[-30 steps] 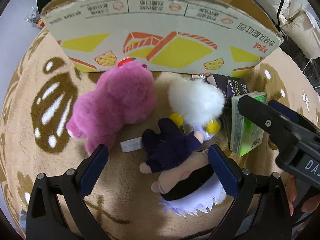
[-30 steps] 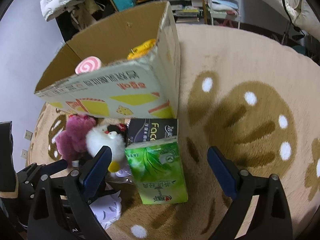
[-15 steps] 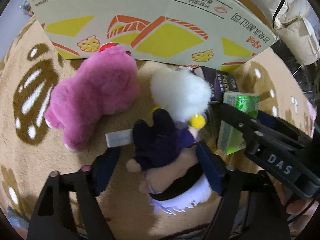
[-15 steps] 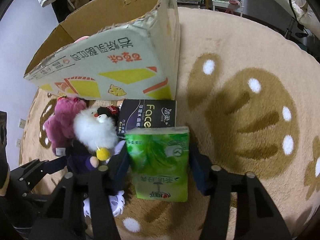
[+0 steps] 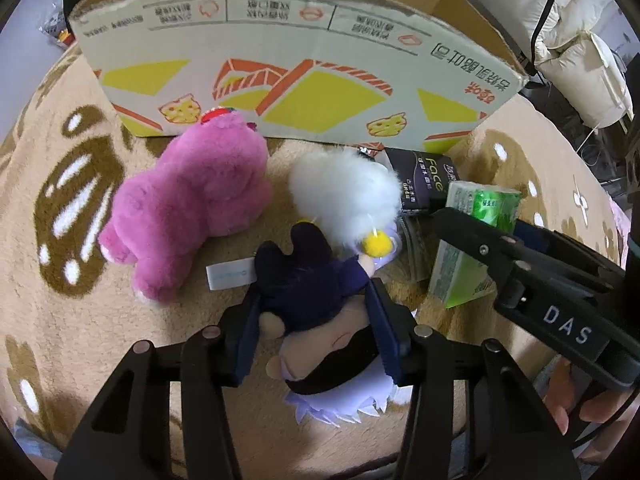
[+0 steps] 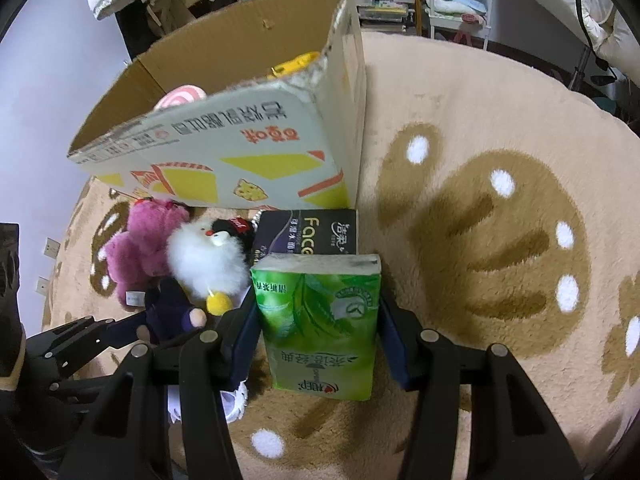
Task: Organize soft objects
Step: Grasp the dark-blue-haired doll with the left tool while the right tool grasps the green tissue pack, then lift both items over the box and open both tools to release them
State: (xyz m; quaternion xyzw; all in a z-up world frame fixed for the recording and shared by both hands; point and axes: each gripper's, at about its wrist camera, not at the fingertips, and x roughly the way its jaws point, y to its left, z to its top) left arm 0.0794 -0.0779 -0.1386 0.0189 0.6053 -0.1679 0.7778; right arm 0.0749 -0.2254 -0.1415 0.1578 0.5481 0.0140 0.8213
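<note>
Soft toys and tissue packs lie in a clump on the rug (image 6: pixel 480 128), right at the foot of the cardboard box (image 5: pixel 280 60), and you've got one in each set of tongs. Left gripper (image 5: pixel 316 332) is pinching the small doll (image 5: pixel 320 320) w/ the dark outfit and white hair, pads pressed into both sides of its body; the doll is on its back, head toward you, feet pointing fwd. Right gripper (image 6: pixel 318 332) is clamped on the green tissue pack (image 6: pixel 320 320) across its narrow width, prob. because that's the only span the jaws fit.

Just ahead of the left tongs: white fluffy toy (image 5: pixel 344 200), touching the doll's feet, and to its left the pink plush (image 5: pixel 192 208), leaning against the box wall. Ahead of the right tongs, a dark tissue pack (image 6: pixel 308 232) lies flat between the green pack and the box.

Box is open on top; a pink swirl thing (image 6: pixel 182 98) and sth yellow (image 6: pixel 296 64) sit inside, so that looks like the drop spot. Both grabs seem done, lift not begun. Watch the tall wall: you'll need to clear its rim, and the two tongs sit close, so lift them apart.
</note>
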